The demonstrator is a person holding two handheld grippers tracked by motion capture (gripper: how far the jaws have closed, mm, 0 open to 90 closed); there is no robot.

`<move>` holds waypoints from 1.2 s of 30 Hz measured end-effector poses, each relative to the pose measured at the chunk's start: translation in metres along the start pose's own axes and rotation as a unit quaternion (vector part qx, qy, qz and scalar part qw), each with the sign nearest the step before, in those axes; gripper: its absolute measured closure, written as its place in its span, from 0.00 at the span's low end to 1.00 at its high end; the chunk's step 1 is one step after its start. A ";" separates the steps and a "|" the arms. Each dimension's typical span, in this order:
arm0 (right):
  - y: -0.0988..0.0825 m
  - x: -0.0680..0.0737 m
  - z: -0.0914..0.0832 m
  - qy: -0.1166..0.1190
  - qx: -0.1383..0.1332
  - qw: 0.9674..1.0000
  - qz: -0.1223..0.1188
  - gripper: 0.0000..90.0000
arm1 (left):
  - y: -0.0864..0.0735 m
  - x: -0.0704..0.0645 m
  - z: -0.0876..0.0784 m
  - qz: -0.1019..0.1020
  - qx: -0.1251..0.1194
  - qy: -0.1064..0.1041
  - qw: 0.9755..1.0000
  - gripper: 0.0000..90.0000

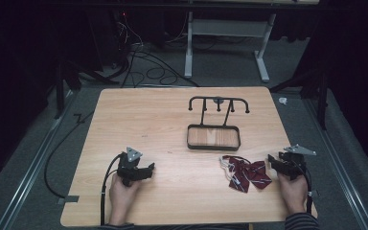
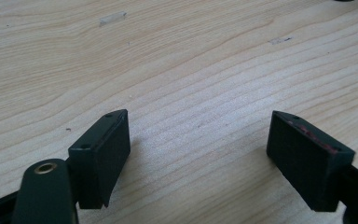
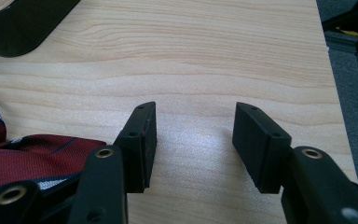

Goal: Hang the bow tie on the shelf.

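Both grippers resting low at the near edge of the table. Left gripper spread wide over bare wood, nothing between the jaws. Right gripper likewise fully apart and empty, just right of the bow tie, dark red with pale stripes and a white strap, lying crumpled near the right front corner. Beyond it, mid-table, a black hook stand with a tray base. Likely first step: reach for the tie. Best to come in low from the right, pinch the fabric at the knot rather than the loose strap, and close firmly before lifting.
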State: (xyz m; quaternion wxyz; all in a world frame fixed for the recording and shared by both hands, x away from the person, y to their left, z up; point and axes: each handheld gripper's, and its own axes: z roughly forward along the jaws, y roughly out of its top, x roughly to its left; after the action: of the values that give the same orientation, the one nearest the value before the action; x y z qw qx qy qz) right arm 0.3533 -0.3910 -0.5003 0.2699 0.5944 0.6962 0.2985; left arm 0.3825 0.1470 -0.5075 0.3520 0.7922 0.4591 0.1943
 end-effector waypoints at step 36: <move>0.002 0.001 -0.003 0.013 -0.004 1.000 0.003 0.63 | 0.000 0.000 0.000 0.000 0.000 0.000 1.000 0.24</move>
State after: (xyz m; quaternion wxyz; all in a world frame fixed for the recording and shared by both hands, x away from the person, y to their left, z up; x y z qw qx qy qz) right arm 0.3522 -0.3904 -0.4971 0.2620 0.5913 0.6968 0.3101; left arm 0.3825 0.1470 -0.5075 0.3521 0.7921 0.4592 0.1941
